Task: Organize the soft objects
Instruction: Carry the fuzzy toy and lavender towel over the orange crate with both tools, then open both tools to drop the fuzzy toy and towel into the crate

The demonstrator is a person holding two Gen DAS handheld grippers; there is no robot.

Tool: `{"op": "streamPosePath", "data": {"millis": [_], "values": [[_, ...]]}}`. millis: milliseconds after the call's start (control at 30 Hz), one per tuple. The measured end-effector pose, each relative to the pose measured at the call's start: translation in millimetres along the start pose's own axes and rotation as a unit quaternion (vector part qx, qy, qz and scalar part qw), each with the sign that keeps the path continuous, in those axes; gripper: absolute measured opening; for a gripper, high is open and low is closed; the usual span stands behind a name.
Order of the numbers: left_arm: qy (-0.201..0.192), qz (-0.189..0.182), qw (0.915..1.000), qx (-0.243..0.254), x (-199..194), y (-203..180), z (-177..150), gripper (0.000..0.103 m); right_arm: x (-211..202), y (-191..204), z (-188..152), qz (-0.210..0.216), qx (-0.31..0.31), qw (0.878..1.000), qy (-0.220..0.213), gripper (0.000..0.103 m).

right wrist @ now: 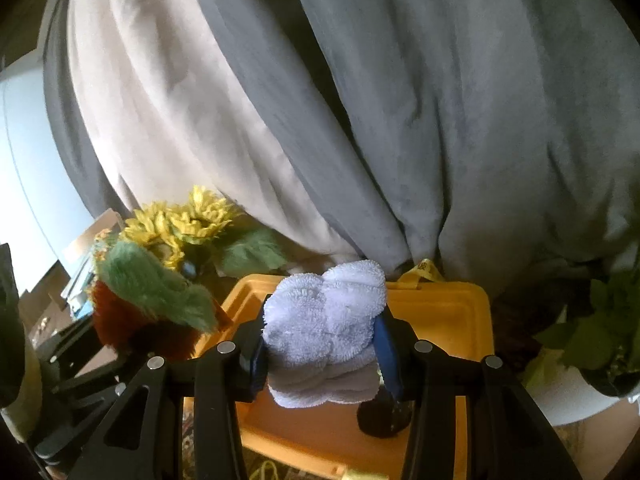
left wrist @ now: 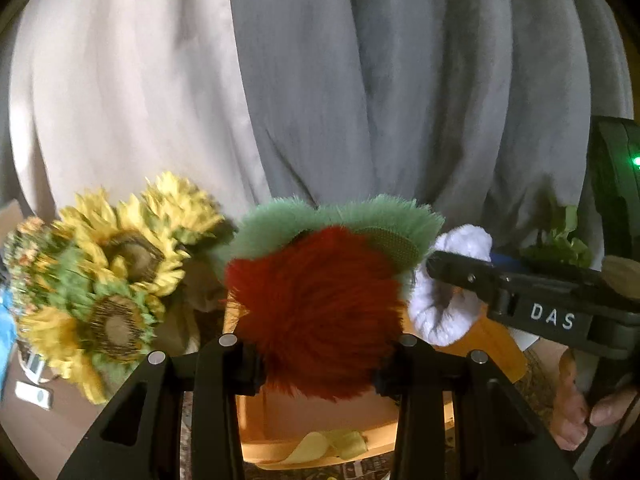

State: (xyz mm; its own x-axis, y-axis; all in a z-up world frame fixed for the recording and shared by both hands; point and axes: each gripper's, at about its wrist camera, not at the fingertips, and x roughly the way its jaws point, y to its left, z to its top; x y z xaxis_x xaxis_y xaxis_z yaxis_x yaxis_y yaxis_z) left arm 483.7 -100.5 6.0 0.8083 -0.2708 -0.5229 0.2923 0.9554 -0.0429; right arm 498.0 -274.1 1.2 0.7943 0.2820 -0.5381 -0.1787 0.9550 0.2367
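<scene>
My left gripper (left wrist: 316,360) is shut on a furry red and green plush toy (left wrist: 316,312) and holds it above the orange bin (left wrist: 304,436). The toy also shows in the right wrist view (right wrist: 148,300) at the left. My right gripper (right wrist: 324,354) is shut on a folded white terry cloth with a blue edge (right wrist: 328,320) and holds it over the orange bin (right wrist: 444,312). In the left wrist view the right gripper (left wrist: 436,264) comes in from the right with the white cloth (left wrist: 444,316). A dark object (right wrist: 384,416) lies in the bin.
Artificial sunflowers (left wrist: 108,280) stand to the left of the bin, also in the right wrist view (right wrist: 188,220). Grey and beige curtains (left wrist: 360,80) hang behind. A green potted plant in a white pot (right wrist: 592,344) stands at the right. Yellow ribbon (left wrist: 328,444) lies at the bin's near edge.
</scene>
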Motion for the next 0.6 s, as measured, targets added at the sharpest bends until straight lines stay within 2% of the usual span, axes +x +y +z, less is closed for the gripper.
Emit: {"op": "streamPosePath", "data": {"millis": [300, 600], "values": [[0.077, -0.010, 0.9966, -0.027, 53.9, 12.5, -8.0, 0.038, 51.6, -17.4, 2.3, 0.008, 0.037, 0.998, 0.055, 0.046], [0.132, -0.014, 0.9907, -0.031, 81.7, 10.3, -24.0, 0.041, 95.8, -28.9, -7.6, 0.025, 0.074, 0.989, 0.122, 0.048]]}}
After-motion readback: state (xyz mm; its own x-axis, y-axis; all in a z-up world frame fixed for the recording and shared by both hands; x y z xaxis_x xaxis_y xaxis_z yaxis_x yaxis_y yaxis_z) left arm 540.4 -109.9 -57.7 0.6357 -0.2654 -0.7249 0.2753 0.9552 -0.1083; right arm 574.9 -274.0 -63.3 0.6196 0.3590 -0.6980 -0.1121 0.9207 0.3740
